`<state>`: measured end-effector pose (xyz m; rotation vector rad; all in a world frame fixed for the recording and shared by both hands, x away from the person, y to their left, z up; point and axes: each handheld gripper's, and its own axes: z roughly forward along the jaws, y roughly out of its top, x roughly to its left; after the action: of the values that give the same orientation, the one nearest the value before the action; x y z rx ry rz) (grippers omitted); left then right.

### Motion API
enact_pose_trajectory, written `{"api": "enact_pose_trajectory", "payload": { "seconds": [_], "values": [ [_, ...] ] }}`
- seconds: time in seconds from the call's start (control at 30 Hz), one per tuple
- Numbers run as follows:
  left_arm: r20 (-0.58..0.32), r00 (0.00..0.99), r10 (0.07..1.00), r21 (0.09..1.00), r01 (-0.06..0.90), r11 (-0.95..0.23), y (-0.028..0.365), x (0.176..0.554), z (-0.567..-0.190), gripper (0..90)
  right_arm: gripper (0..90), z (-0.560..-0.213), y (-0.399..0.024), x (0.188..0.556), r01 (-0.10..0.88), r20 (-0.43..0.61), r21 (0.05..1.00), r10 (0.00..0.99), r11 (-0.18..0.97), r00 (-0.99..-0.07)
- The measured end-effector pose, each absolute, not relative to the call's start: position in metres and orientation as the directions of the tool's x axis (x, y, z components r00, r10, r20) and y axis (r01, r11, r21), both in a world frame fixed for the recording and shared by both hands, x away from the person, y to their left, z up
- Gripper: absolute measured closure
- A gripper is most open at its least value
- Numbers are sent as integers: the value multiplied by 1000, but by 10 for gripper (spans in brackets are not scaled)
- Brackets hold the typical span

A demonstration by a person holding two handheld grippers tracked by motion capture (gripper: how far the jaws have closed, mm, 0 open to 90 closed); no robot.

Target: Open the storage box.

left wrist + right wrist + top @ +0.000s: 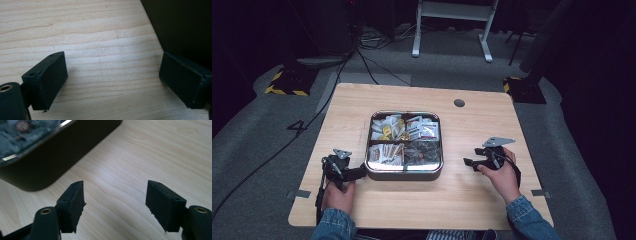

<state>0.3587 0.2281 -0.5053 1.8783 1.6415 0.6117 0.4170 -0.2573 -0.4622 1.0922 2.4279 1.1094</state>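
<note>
Tongs first: the left tongs (360,172) rest low on the counter (472,200), jaws spread wide with only bare wood between them in the left gripper view (112,77). Its tips sit just beside the near left corner of the tray (404,174), whose dark wall rises right next to one jaw in that view (185,27); whether that jaw touches the wall I cannot tell. The right tongs (470,162) also stand wide apart and hold nothing, with plain wood grain between the jaws in the right gripper view (115,205). They point toward the tray's right side and stay clear of it, with a strip of counter between.

The tray is square with rounded corners, a shiny rim and a dark outer wall (62,152), and it sits near the middle of the counter. Dividers split it into four compartments, each holding small packets (387,131), mostly pale, some yellow, some with dark print. Nothing lies between either tongs and the tray.

A round dark hole (459,103) marks the counter's far side. Beyond the counter, cables (372,70) run over grey floor and a white frame (452,30) stands at the back.

Print on the packets is too small and blurred to read.
</note>
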Motion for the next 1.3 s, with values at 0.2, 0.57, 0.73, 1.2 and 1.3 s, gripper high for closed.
{"api": "enact_pose_trajectory", "payload": {
  "seconds": [0.2,0.57,0.73,1.2,1.3],
  "values": [
    [-25,147,989,677,730,-92,228,360,-505,82,324,-438,-253,421,514,78,749,714,419,-696],
    [-25,156,987,676,730,-99,229,361,-505,84,302,-406,-220,419,446,86,778,628,443,-773],
    [-25,156,987,676,730,-98,229,361,-505,84,299,-393,-195,425,418,74,780,596,465,-800],
    [-27,161,987,678,728,-100,229,360,-505,87,268,-381,-127,454,335,30,786,509,520,-860],
    [-26,161,987,677,729,-101,229,361,-505,87,267,-382,-113,460,334,32,784,502,523,-864]
  ]
}}
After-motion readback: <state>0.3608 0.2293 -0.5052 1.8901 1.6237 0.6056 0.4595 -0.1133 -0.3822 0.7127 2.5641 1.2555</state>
